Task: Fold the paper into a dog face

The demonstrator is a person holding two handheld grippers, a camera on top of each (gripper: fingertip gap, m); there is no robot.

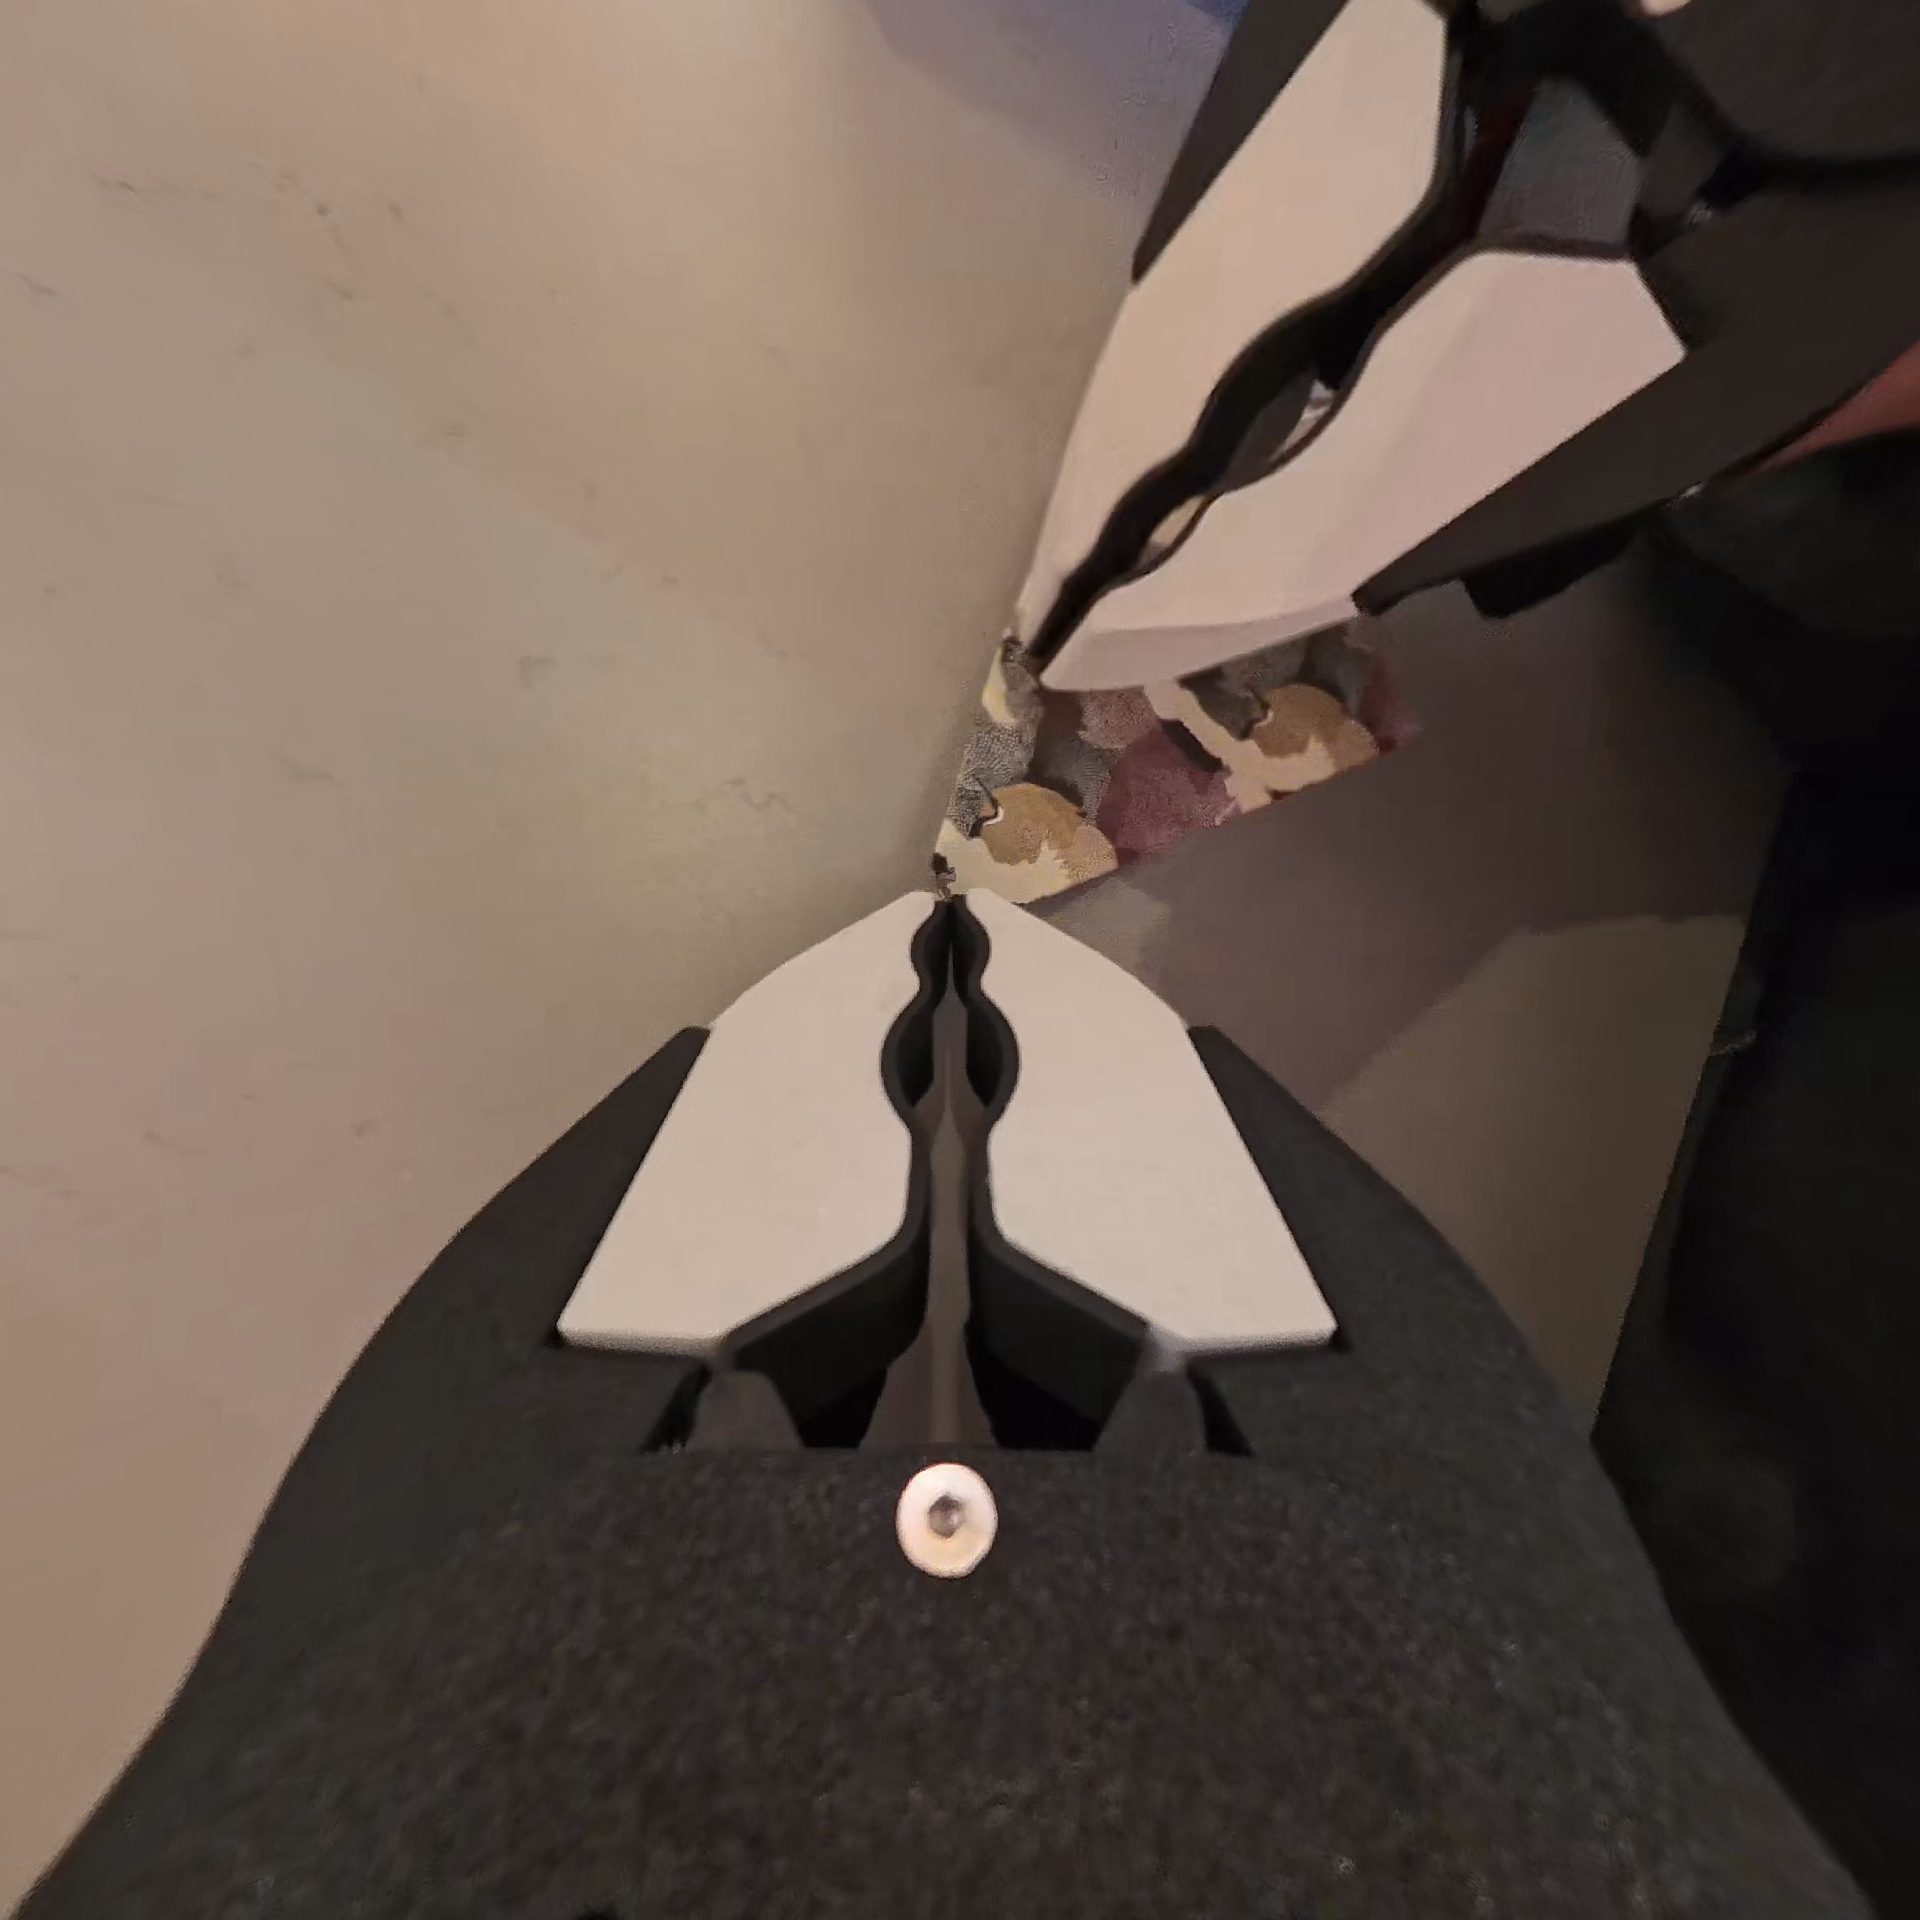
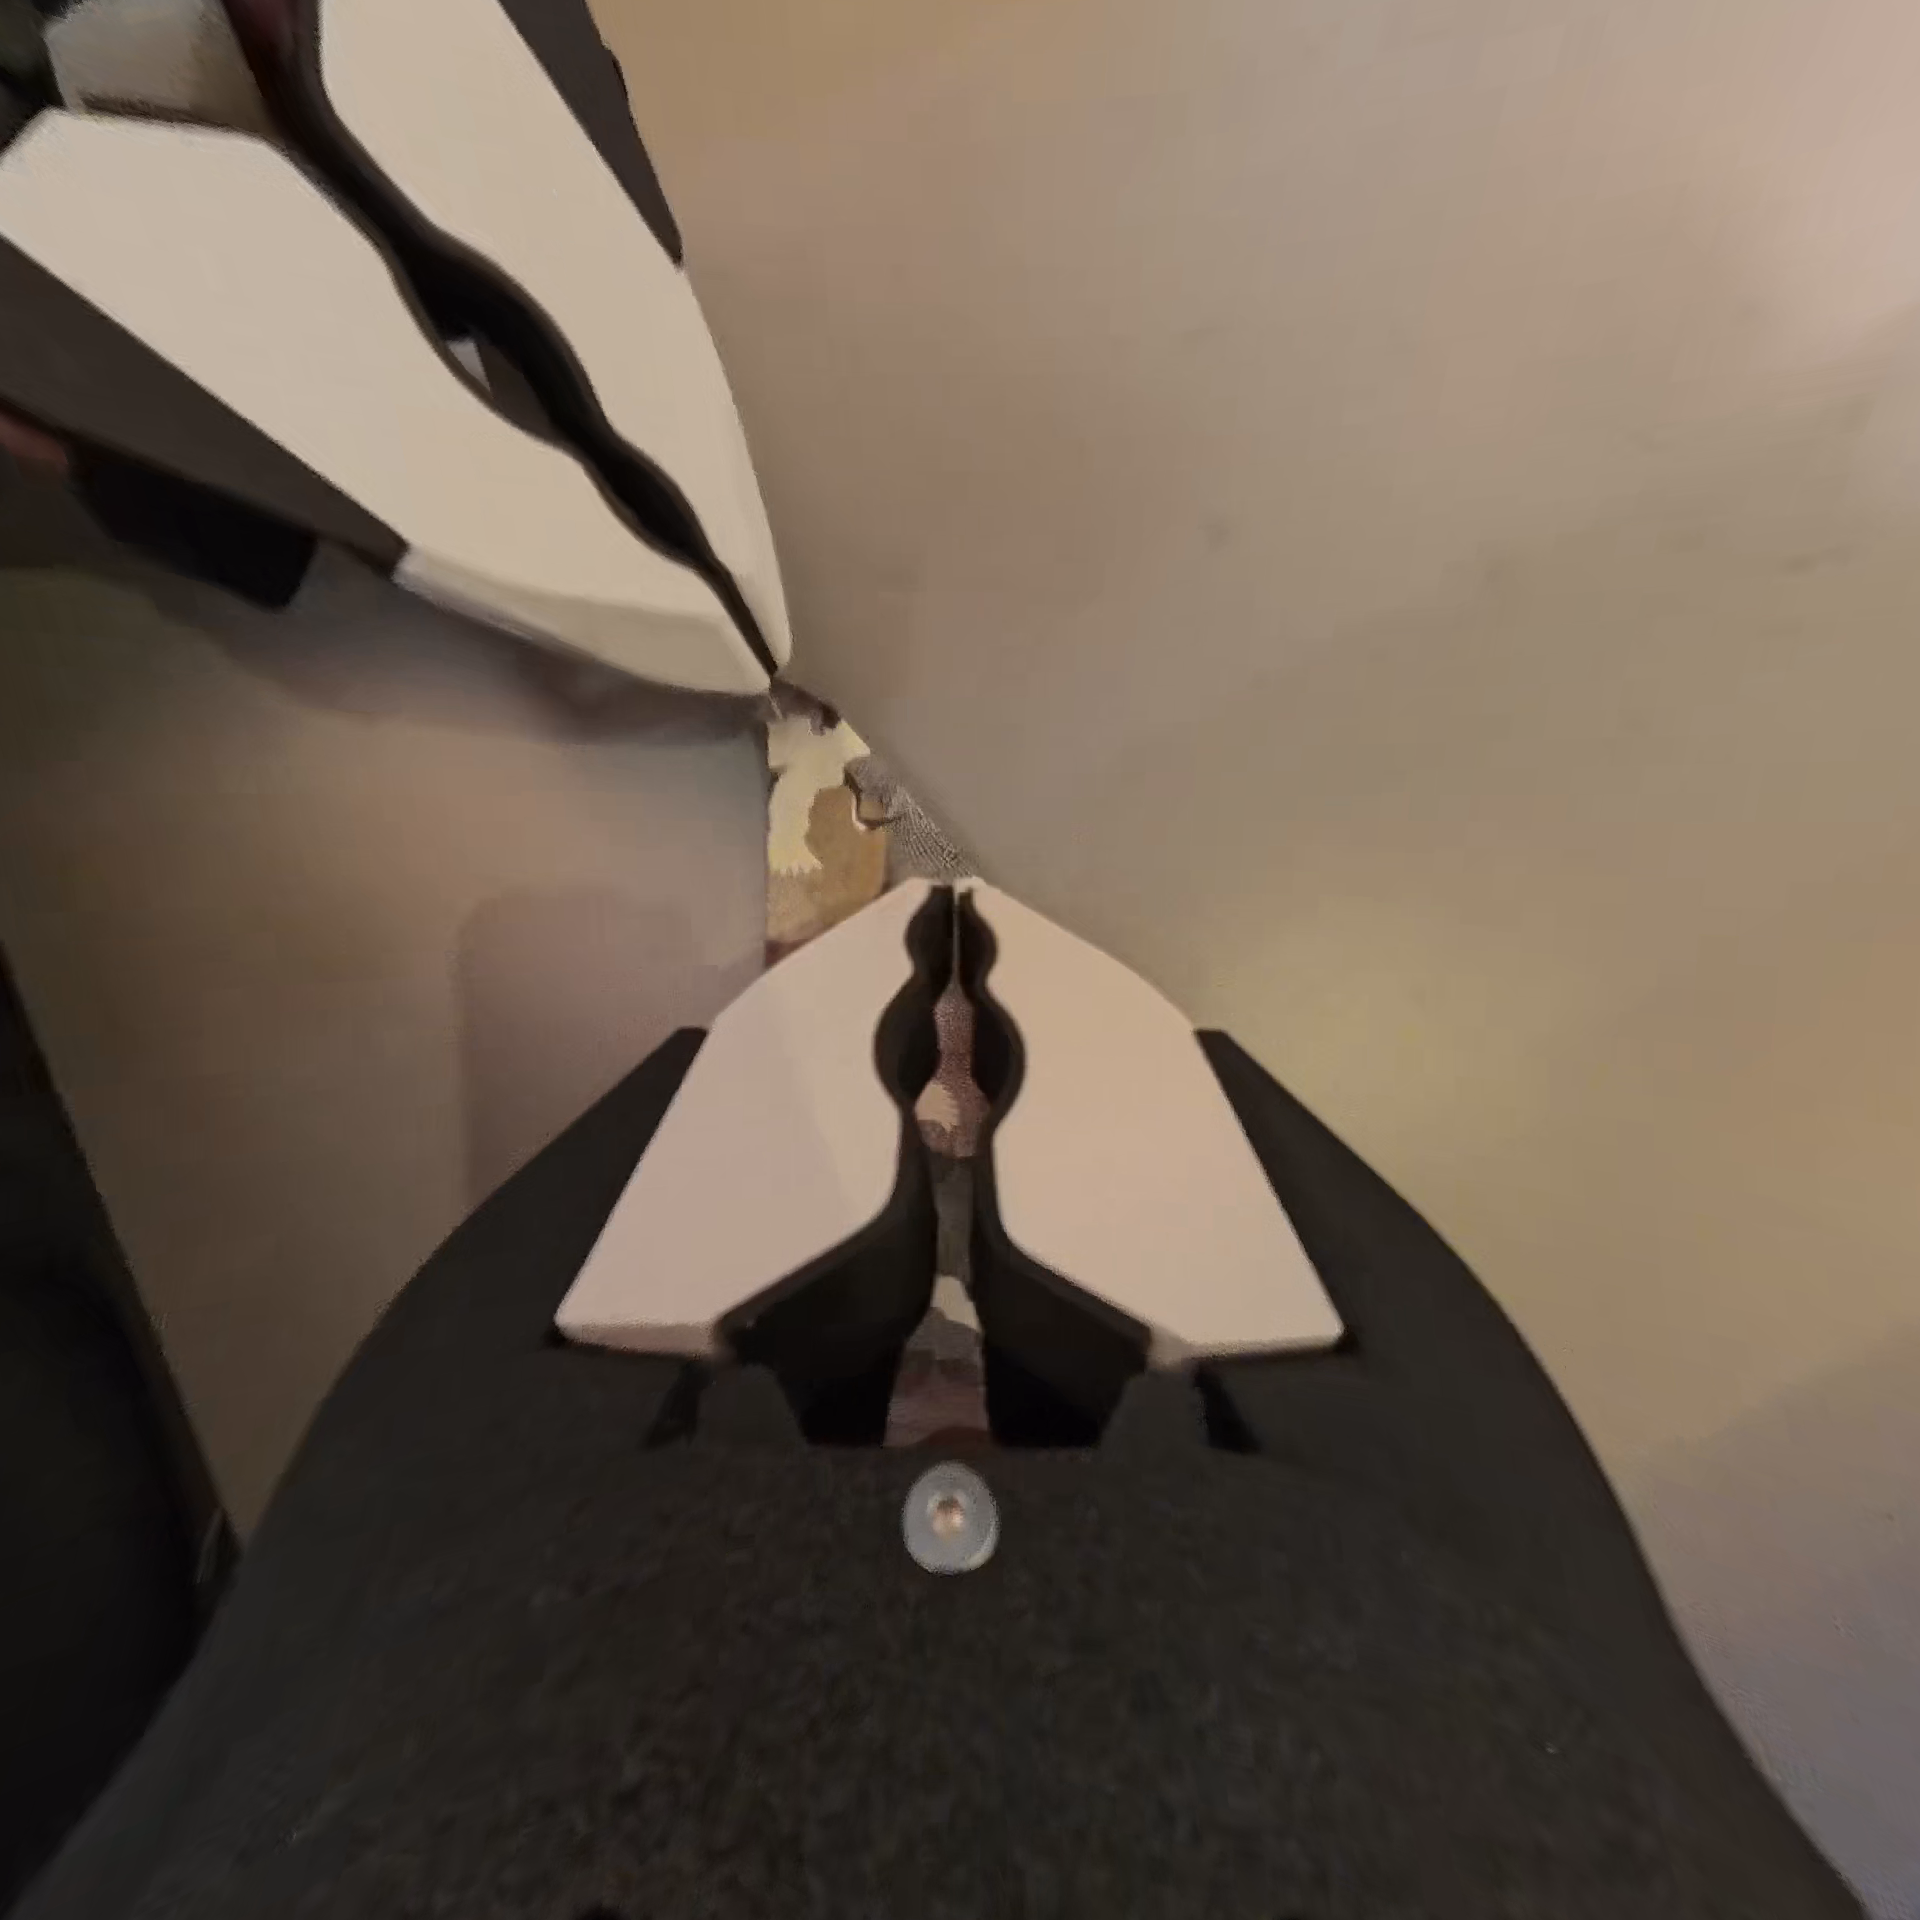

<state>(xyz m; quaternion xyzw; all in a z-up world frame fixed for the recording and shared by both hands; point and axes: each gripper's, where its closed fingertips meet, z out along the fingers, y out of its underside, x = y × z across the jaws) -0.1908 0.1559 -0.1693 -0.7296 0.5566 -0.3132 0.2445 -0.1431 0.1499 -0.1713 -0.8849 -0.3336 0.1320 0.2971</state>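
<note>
The paper (image 1: 1101, 790) has a mottled print of tan, purple, grey and cream. Only a narrow strip of it shows between the two grippers. My left gripper (image 1: 948, 902) is shut, with its tips pinching the strip's near corner. My right gripper (image 1: 1034, 649) comes in from the upper right and is shut on the strip's far end. In the right wrist view the paper (image 2: 821, 821) runs from my right gripper (image 2: 954, 885) up to my left gripper (image 2: 774, 675). The print also shows through the slot between the right fingers (image 2: 1091, 1091).
A plain beige surface (image 1: 468, 623) fills the left of the left wrist view and the right of the right wrist view (image 2: 1351, 623). A shaded grey surface (image 1: 1351, 987) lies on the paper's other side. A dark shape (image 1: 1787, 1143) stands at the far right. My hands' fingertips stand some 5 cm from each other. Both grippers' tips are roughly 20 cm from the dark shape (image 1: 1787, 1143). My right wrist view (image 2: 74, 1461) looks at it from another angle.
</note>
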